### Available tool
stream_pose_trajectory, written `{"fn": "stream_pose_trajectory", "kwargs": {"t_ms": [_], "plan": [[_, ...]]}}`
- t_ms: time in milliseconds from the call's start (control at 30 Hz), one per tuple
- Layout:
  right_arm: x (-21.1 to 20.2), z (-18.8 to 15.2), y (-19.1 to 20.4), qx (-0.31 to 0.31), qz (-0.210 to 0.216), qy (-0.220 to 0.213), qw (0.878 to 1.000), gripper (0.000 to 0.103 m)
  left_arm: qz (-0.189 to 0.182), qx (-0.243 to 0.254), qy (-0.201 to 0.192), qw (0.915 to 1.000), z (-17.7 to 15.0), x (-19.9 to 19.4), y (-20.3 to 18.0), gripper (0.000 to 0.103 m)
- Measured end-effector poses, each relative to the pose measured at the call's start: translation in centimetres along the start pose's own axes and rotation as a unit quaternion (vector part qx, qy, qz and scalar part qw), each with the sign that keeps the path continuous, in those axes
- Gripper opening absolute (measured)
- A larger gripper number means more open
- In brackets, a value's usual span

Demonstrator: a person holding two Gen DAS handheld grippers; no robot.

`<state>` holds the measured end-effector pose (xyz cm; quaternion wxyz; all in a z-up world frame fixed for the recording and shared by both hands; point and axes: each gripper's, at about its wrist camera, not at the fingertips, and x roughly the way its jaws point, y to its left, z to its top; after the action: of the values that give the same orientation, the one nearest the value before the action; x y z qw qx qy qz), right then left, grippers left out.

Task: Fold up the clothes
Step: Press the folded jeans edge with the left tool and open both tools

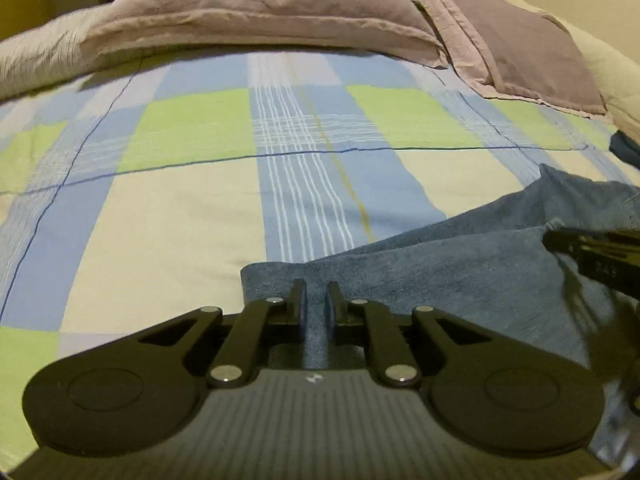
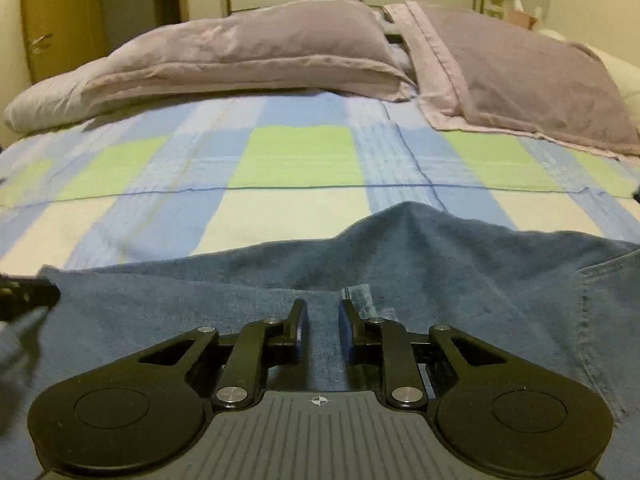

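Note:
Blue jeans [image 1: 460,264] lie spread over the near right part of the bed, with a raised fold [image 2: 404,220] behind them. My left gripper [image 1: 316,300] is at the jeans' near left edge, its fingers drawn close with a ridge of denim pinched between them. My right gripper [image 2: 323,320] sits over the middle of the jeans [image 2: 200,312], its fingers narrowly apart with denim between them and a small denim tab [image 2: 360,300] by the right finger. A pocket seam [image 2: 592,280] shows at the right. Each gripper shows at the edge of the other's view: right gripper [image 1: 592,252], left gripper [image 2: 24,292].
The bed has a checked blue, green and cream sheet [image 1: 180,208]. Two mauve pillows [image 1: 260,12] [image 1: 520,44] lie across the far end. A white duvet [image 1: 36,60] is bunched at the far left. A wardrobe [image 2: 60,20] stands beyond the bed.

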<state>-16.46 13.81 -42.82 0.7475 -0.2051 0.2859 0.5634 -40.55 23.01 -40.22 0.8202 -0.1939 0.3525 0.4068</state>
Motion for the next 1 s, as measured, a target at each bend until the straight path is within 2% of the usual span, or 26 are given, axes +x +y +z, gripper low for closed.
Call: {"fn": "stream_pose_trajectory", "kwargs": {"t_ms": [67,167,267,367,467,500,567,633,733,767,800,833,867,900,1000], "plan": [[0.2,0.2,0.4,-0.016,-0.008,0.005,1.0,0.02,0.004,-0.007,-0.004,1.0,-0.2,-0.8,0.1,0.009],[-0.8,0.7,-0.4,0.008,0.001,0.017,1.0,0.021,0.01,-0.034,-0.01,0.9993,-0.5,-3.0,0.7,0.009],[-5.0,-0.9,-1.1,0.029,0.012,-0.005,0.999,0.021,0.002,-0.046,-0.019,0.9988,-2.2,-6.5,0.5,0.009],[-8.9,-3.7,-0.8,0.025,0.02,-0.002,1.0,0.021,-0.021,-0.039,-0.02,0.9988,-5.0,-9.1,-0.4,0.01],[-10.0,-7.3,-0.3,0.007,0.012,0.027,1.0,0.02,-0.005,-0.022,-0.011,0.9997,-7.1,-9.8,-1.5,0.011],[-10.5,-8.1,-0.1,-0.001,0.008,0.009,1.0,0.02,0.0,-0.016,-0.009,0.9998,-7.8,-10.1,-1.8,0.011],[-11.1,-7.6,0.5,-0.011,-0.008,0.027,1.0,0.021,0.013,-0.01,0.0,0.9999,-8.3,-10.8,-2.5,0.011],[-11.9,-6.9,0.5,0.015,-0.008,0.049,0.999,0.021,0.022,-0.019,0.012,0.9995,-7.8,-11.9,-3.0,0.011],[-13.9,-7.3,0.3,0.046,-0.002,0.055,0.997,0.021,0.029,-0.036,0.027,0.9986,-7.8,-13.9,-3.7,0.022],[-14.7,-7.6,0.3,0.053,-0.002,0.054,0.997,0.022,0.031,-0.036,0.03,0.9984,-7.9,-14.6,-4.1,0.023],[-15.3,-7.9,0.4,0.058,-0.006,0.057,0.997,0.033,0.034,-0.036,0.033,0.9982,-8.0,-15.2,-4.5,0.023],[-15.9,-7.9,0.5,0.06,-0.005,0.055,0.997,0.058,0.037,-0.035,0.035,0.9981,-8.3,-15.9,-4.9,0.025],[-16.5,-8.0,0.5,0.063,-0.005,0.053,0.997,0.07,0.04,-0.034,0.038,0.9979,-8.6,-16.5,-5.3,0.028],[-17.2,-8.1,0.6,0.066,-0.004,0.051,0.997,0.074,0.041,-0.032,0.038,0.9979,-8.9,-17.1,-5.7,0.029],[-19.0,-8.3,0.8,0.074,-0.002,0.044,0.996,0.074,0.048,-0.026,0.036,0.9979,-9.8,-19.1,-6.6,0.031]]}}
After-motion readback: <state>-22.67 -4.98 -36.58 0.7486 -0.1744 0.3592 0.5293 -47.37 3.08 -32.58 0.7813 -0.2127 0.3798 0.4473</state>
